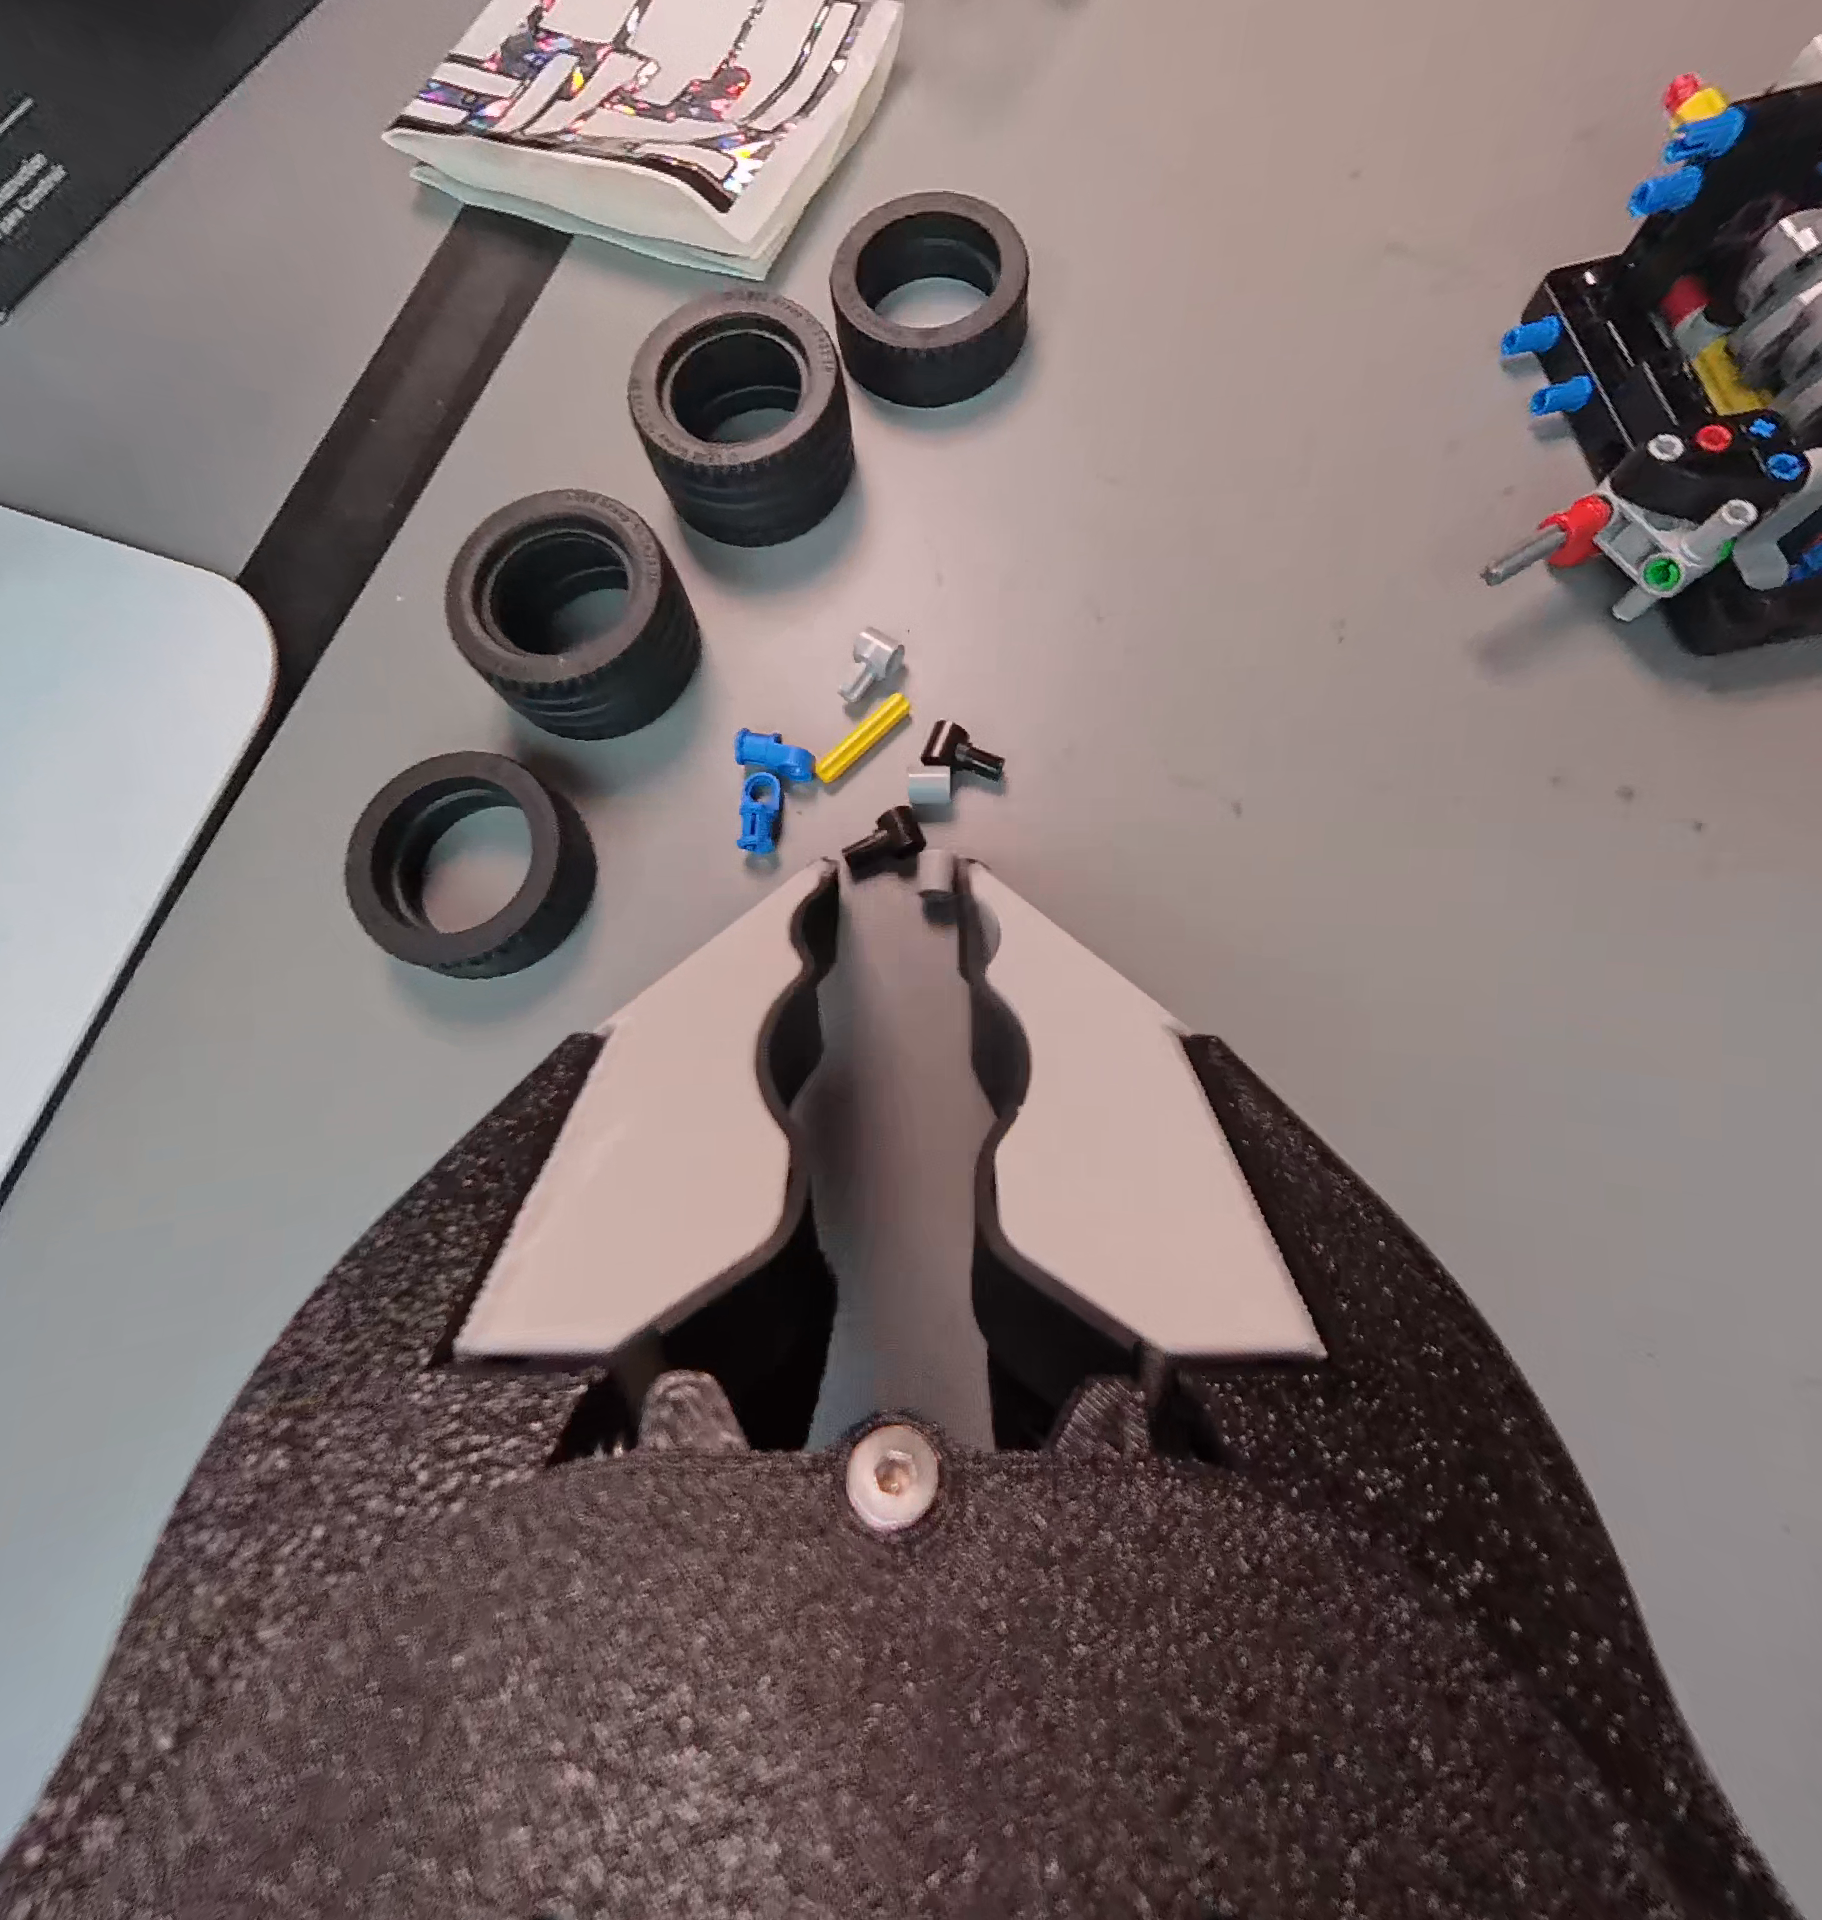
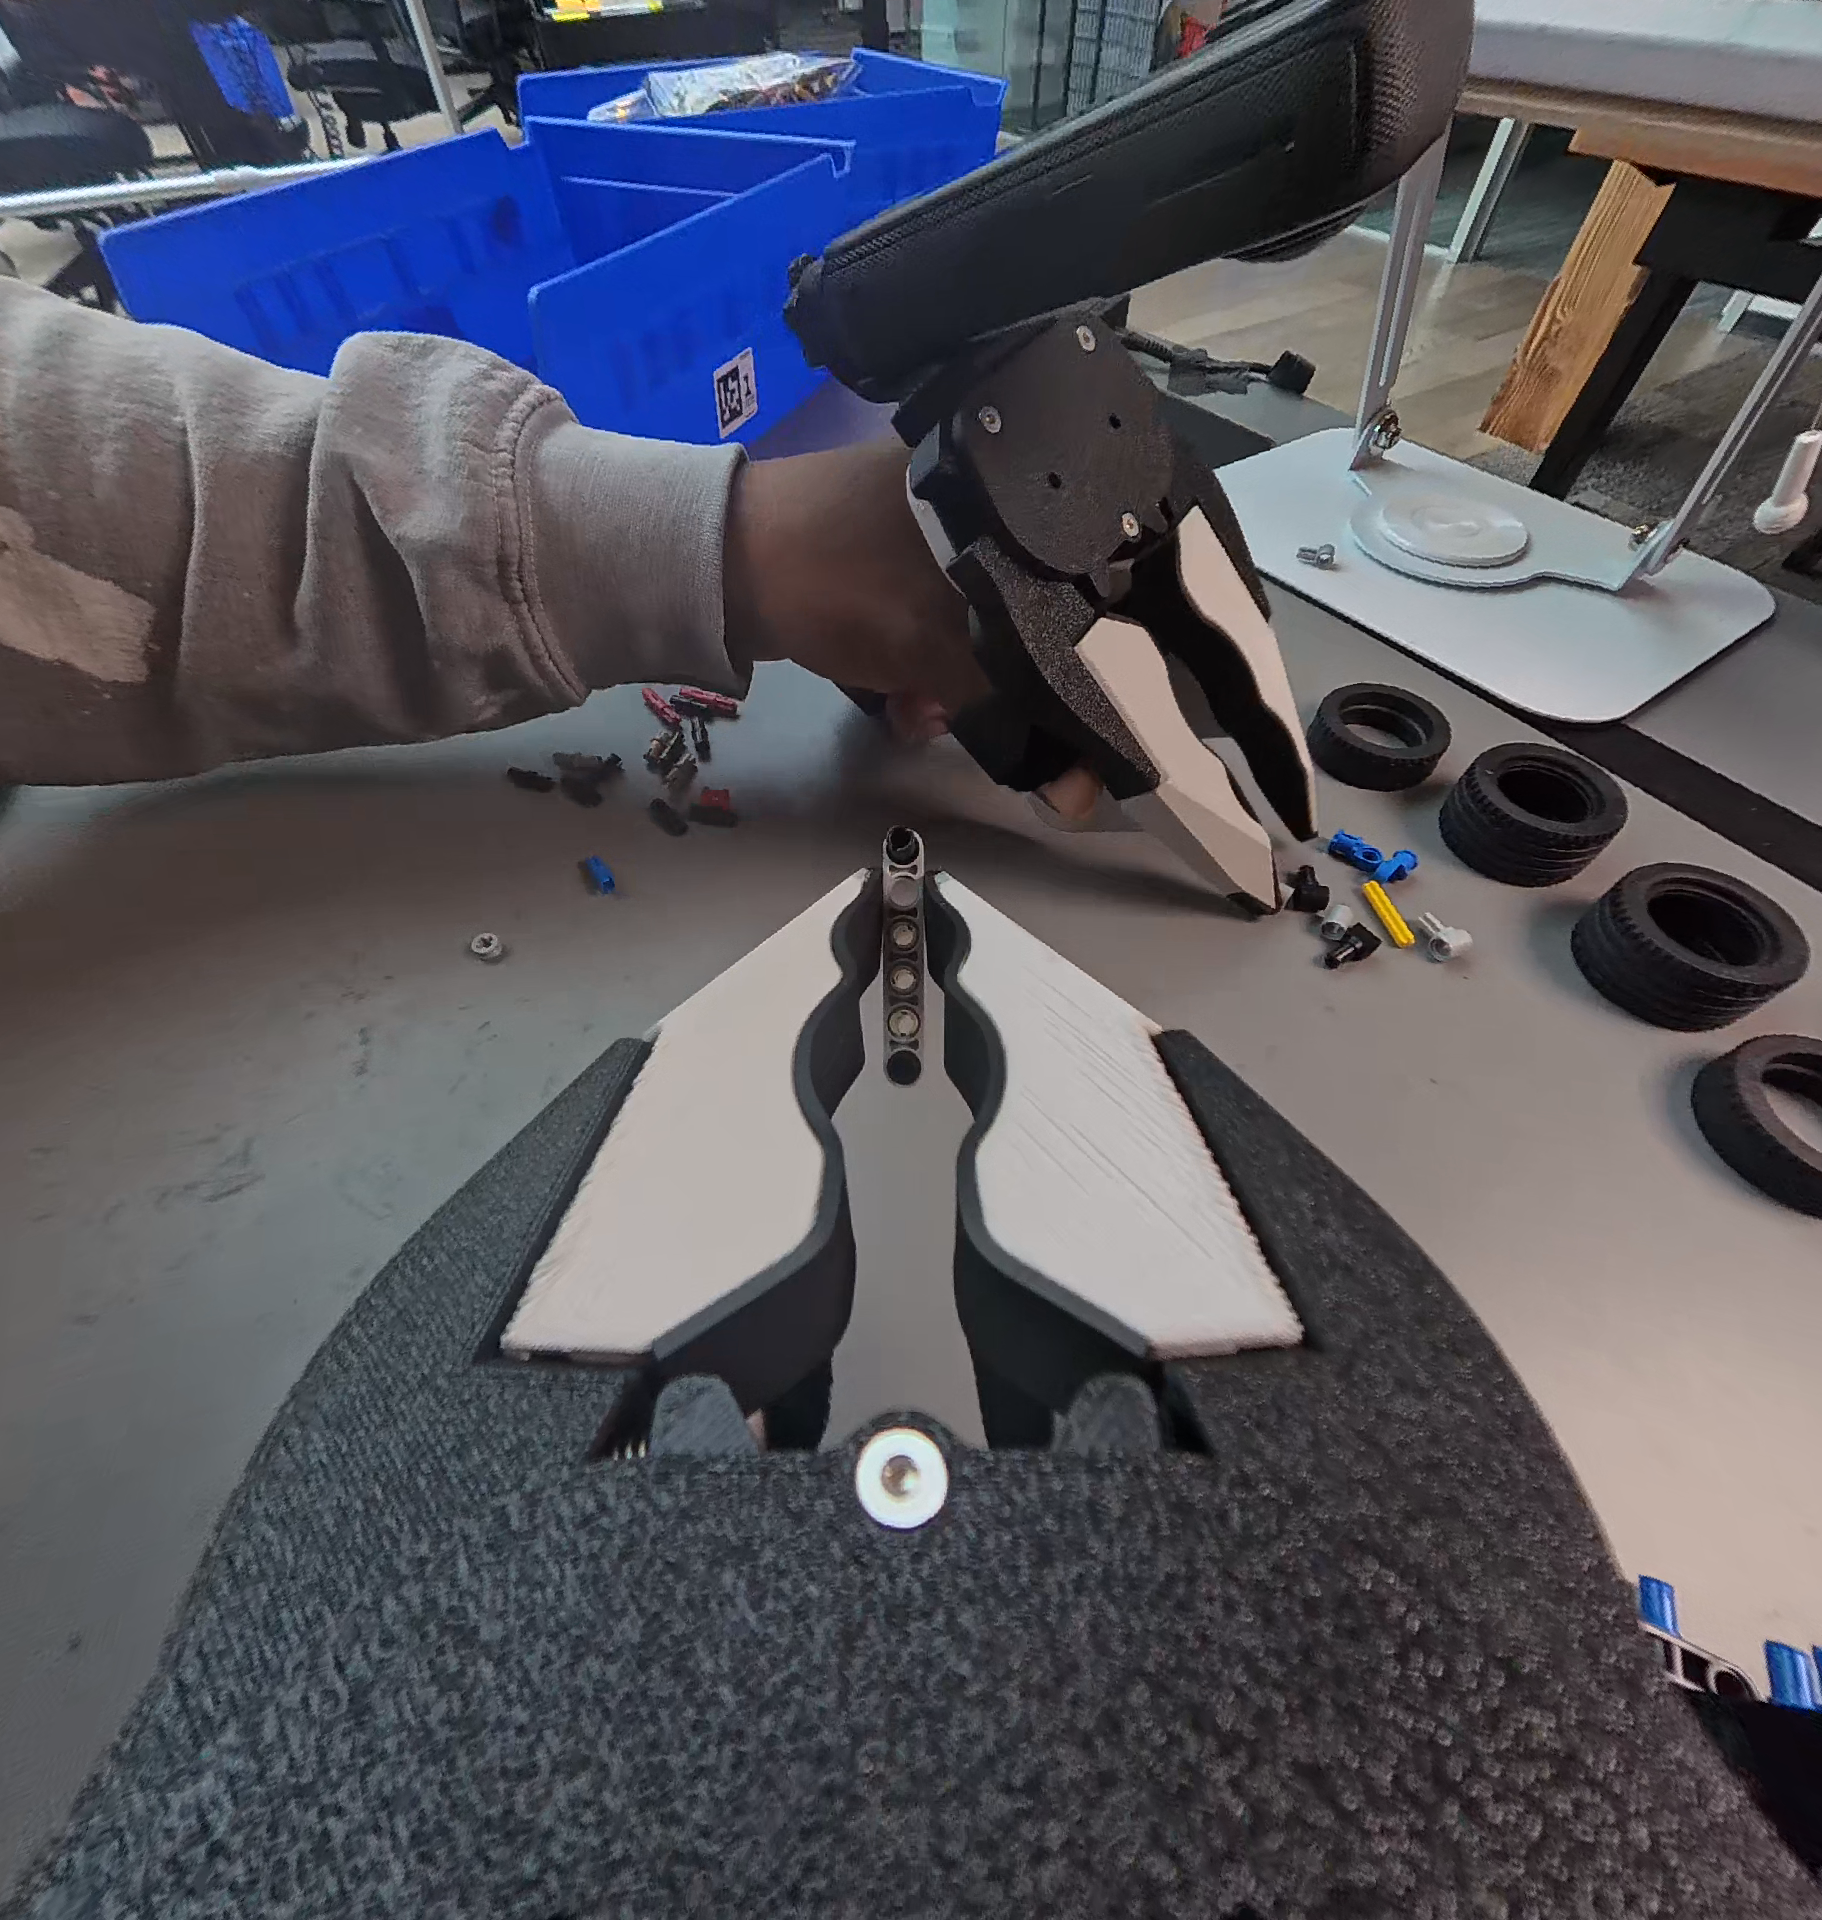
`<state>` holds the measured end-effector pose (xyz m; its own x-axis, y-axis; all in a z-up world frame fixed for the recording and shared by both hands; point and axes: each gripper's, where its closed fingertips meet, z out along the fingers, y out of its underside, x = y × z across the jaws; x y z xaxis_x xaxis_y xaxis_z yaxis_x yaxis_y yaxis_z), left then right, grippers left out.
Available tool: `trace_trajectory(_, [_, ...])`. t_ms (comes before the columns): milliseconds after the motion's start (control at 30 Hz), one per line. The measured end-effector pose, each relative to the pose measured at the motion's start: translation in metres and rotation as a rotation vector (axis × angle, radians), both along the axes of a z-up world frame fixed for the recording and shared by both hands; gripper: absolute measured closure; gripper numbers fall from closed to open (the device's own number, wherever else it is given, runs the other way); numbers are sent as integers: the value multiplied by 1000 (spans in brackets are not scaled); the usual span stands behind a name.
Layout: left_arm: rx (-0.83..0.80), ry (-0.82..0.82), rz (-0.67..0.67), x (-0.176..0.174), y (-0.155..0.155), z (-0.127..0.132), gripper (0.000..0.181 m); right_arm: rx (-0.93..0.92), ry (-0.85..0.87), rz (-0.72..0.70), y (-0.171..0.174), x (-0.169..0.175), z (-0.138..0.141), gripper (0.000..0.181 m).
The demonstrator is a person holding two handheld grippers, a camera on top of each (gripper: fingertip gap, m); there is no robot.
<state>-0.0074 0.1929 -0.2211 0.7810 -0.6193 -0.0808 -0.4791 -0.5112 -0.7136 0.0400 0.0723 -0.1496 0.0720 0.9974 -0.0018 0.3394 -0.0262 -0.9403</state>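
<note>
Left wrist view: left gripper (image 1: 899, 868), fingers parted, tips at a black peg (image 1: 879, 837) among small parts; four tyres (image 1: 572, 628), booklet (image 1: 668, 125), part-built model (image 1: 1717, 416).

Right wrist view: right gripper (image 2: 902, 878) clenched on a grey holed beam (image 2: 902, 966), long axis pointing forward; blue bins (image 2: 574, 229) behind.

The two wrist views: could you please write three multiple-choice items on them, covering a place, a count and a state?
1. Where are the left gripper's tips? A) at the small loose parts B) on the booklet C) inside a tyre
2. How many black tyres lie on the table? A) two B) four C) six
3. The right gripper is: A) open B) shut on a grey holed beam C) shut on a tyre
A: tips meet the parts cluster. B: four show in the left view. B: fingers clamp the beam.
</note>
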Motion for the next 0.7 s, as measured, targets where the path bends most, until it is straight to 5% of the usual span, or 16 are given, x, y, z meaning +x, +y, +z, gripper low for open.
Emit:
trace_trajectory(567, [-92, -105, -11, -10, -13, -3, 146, 0, -7, 7, 0, 2, -1, 174])
trace_trajectory(700, [-59, 9, -34, -13, -13, -2, 145, 7, -15, 6, -1, 2, -3, 174])
